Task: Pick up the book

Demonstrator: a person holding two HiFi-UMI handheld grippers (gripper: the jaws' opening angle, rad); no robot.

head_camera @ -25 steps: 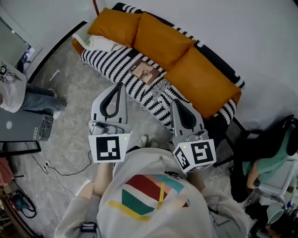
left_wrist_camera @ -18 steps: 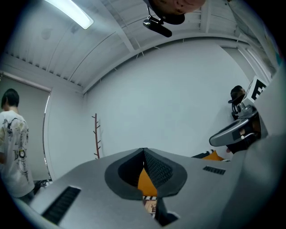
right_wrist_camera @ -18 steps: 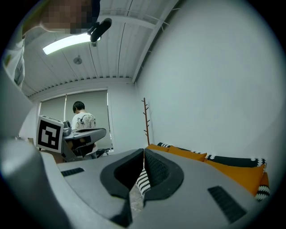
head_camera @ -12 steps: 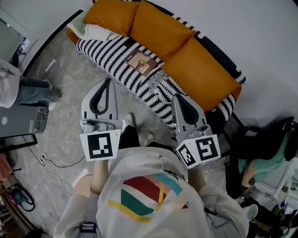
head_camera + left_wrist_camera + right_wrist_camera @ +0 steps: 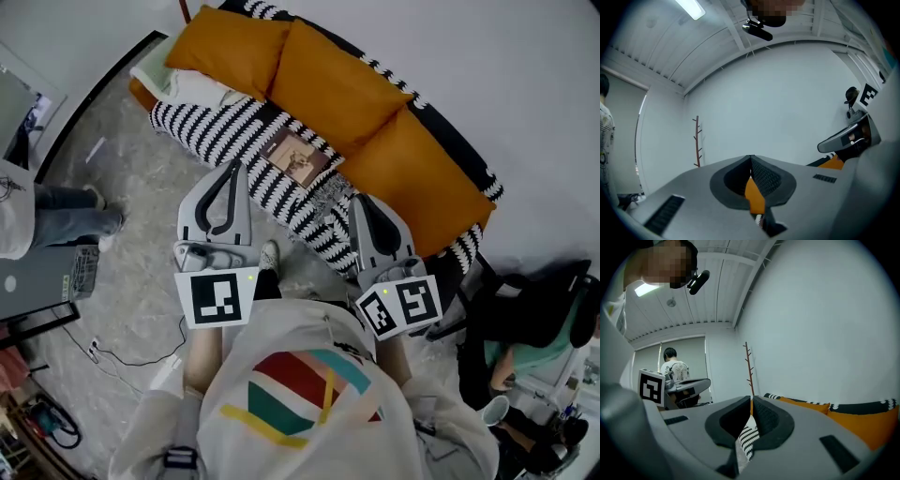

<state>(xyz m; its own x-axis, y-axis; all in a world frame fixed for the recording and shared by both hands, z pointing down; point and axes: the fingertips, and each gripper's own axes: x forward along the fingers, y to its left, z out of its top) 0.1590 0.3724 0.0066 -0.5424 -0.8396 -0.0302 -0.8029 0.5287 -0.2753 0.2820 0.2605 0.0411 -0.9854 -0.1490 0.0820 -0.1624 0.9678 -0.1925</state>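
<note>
A grey marbled floor (image 5: 141,187) fills the left of the scene. Across its far side runs a long sofa under a black-and-white striped knitted cover (image 5: 211,127), with 3 plump orange cushions (image 5: 337,84) propped along its back. Nearest the camera is the person's cream sweater with coloured stripes (image 5: 300,394). The 2 grey grippers reach out level from it toward the sofa. The left gripper (image 5: 239,167) has its jaws pressed together with nothing between them, tips over the sofa's near edge. The right gripper (image 5: 361,199) is likewise closed and empty. The thin brown-covered book (image 5: 298,157) lies flat on the striped seat in front of the middle cushion, beyond and between the 2 grippers, touched by neither.
</note>
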